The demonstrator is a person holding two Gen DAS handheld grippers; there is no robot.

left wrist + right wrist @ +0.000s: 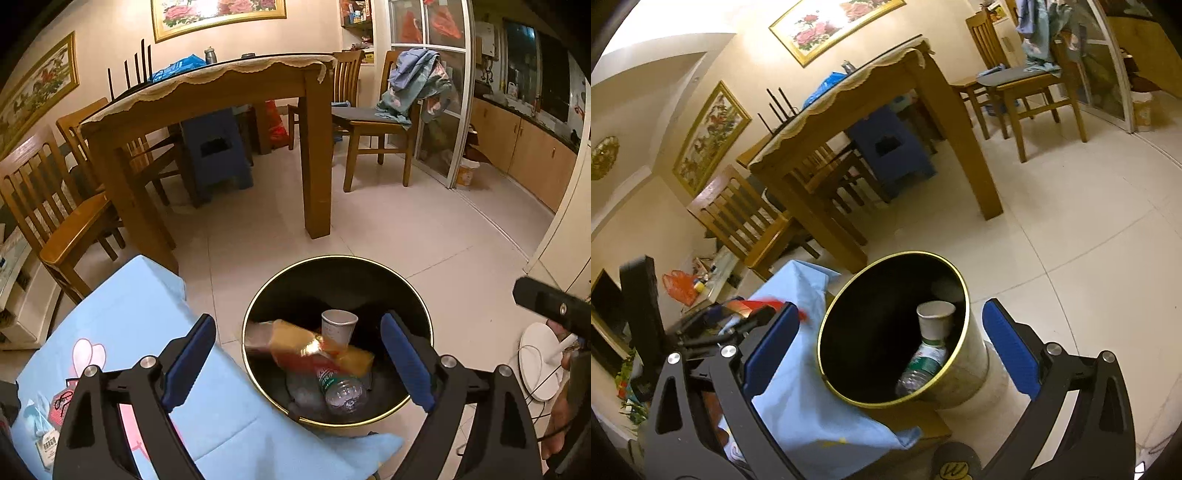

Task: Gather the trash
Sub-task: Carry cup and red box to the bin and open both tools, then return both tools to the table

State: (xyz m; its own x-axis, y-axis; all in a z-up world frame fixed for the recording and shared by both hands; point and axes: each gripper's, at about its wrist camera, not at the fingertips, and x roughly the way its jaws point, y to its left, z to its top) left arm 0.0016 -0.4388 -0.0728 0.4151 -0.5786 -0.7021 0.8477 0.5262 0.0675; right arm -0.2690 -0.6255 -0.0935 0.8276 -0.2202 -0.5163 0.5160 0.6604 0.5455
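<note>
A black bin with a gold rim (pixel 336 256) stands on the tiled floor beside a blue cloth (pixel 129 332). Inside it are a paper cup (pixel 339 326) and a clear plastic bottle (pixel 341 393). A blurred orange-red wrapper (pixel 314 347) shows over the bin's mouth between my left gripper's fingers, touching neither pad. My left gripper (pixel 299 363) is open above the bin. In the right wrist view my right gripper (pixel 892 347) is open and empty over the same bin (pixel 964 376), with the cup (pixel 934 317) and bottle (pixel 923 365) inside. A red blur (pixel 768 305) shows by the left gripper's frame.
A wooden dining table (pixel 207 92) with chairs and a blue stool (pixel 218 155) under it stands beyond the bin. A white round stand base (pixel 539 362) and a person's hand (pixel 557 424) are at the right. A shoe (pixel 955 465) shows below the bin.
</note>
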